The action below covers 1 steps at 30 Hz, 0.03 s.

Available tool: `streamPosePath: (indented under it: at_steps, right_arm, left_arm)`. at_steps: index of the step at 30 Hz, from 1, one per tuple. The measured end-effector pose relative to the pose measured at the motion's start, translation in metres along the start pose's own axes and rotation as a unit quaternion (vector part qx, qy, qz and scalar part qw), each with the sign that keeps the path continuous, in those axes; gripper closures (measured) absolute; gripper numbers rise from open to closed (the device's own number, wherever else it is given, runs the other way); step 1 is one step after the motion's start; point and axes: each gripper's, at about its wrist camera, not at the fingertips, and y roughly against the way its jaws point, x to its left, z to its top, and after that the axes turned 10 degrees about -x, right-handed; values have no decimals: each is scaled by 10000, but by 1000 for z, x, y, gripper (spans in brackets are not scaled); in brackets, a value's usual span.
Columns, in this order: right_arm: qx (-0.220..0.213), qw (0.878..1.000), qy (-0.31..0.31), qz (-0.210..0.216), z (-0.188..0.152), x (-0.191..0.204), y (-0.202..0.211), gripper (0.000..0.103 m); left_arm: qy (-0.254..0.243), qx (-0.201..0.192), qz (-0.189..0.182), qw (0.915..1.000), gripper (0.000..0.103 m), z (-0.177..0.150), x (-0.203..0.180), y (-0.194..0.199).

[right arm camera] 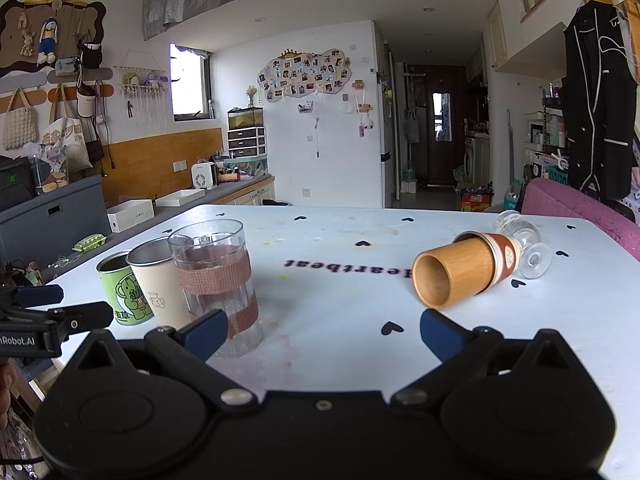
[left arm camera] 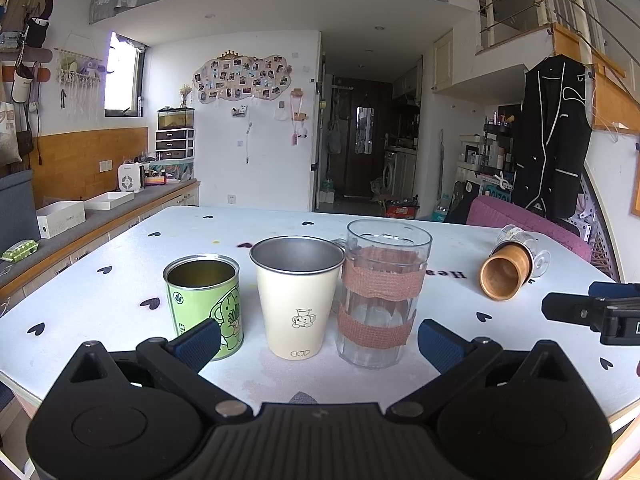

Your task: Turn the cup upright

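Right fingers (right arm camera: 438, 334) spread, empty; bamboo cup (right arm camera: 456, 274) on side just beyond.

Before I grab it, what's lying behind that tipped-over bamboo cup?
Behind the bamboo cup lies a clear stemmed glass on its side, foot showing. Whether they touch is hidden by the cup.
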Motion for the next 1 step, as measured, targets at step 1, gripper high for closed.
streamPosePath:
  at_steps: [1]
  right_arm:
    - [-2,10000,1,4,0,0,0,0]
  left_arm:
    - [-7,0,1,10000,0,1,-1,0]
